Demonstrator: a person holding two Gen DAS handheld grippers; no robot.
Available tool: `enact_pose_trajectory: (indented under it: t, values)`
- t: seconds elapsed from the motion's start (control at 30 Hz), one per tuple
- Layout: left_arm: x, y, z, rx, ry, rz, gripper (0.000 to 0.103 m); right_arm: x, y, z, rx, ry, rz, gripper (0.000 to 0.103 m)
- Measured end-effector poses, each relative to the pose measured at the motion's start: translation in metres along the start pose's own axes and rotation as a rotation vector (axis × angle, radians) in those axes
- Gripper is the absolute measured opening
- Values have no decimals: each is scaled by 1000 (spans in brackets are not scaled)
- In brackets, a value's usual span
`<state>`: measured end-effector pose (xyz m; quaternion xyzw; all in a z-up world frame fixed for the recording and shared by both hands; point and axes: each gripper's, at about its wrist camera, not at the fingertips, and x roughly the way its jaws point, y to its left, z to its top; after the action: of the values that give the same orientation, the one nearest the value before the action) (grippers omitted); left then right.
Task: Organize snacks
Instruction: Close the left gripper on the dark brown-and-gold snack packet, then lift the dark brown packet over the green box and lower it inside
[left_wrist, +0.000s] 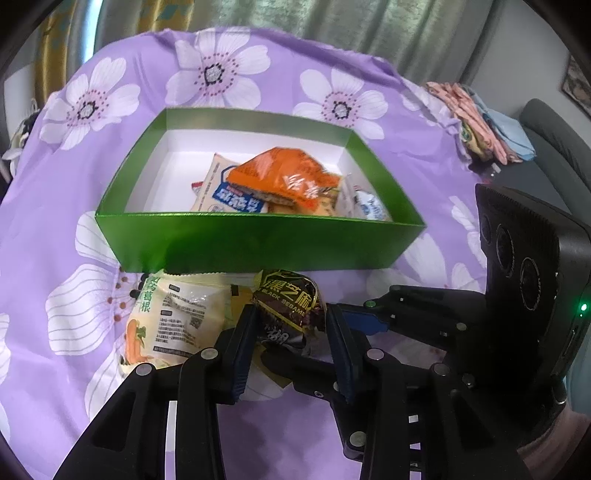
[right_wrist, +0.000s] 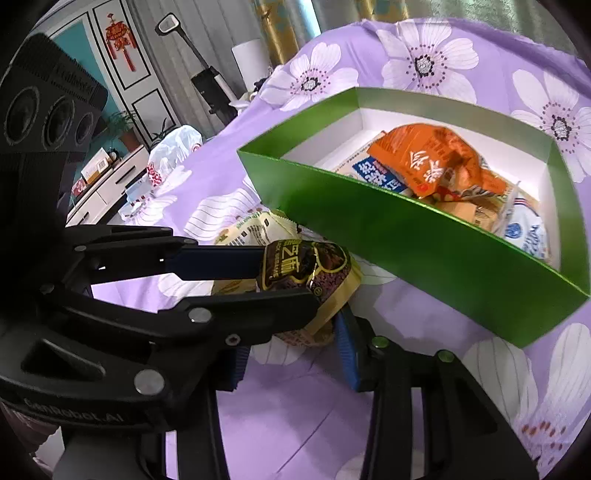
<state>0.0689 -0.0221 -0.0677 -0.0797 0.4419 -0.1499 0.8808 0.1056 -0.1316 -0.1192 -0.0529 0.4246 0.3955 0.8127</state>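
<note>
Our left claw (left_wrist: 291, 325) is squeezed tight on the black sesame snack (left_wrist: 286, 295), one finger on each side. Our right claw (right_wrist: 291, 347) sits just beside it, low over the same little pile. One of its blue pads (right_wrist: 345, 347) touches a wrapper, but the left claw hides the other, so we cannot tell if it holds anything. A pale yellow packet (left_wrist: 173, 317) lies next to the black one. Just behind them stands the green box (left_wrist: 258, 240) with an orange packet (left_wrist: 284, 177) on top of others. Everything rests on the purple flower cloth (left_wrist: 74, 258).
</note>
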Motion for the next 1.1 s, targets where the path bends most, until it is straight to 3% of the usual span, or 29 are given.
enact_pose_trajectory:
  t: [0.63, 1.1]
  values:
    - [-54, -41, 12, 84, -124, -18, 38, -74, 24, 6, -59, -138, -79, 41]
    - [-60, -46, 32, 97, -166, -20, 38, -86, 18, 25, -71, -194, -94, 41]
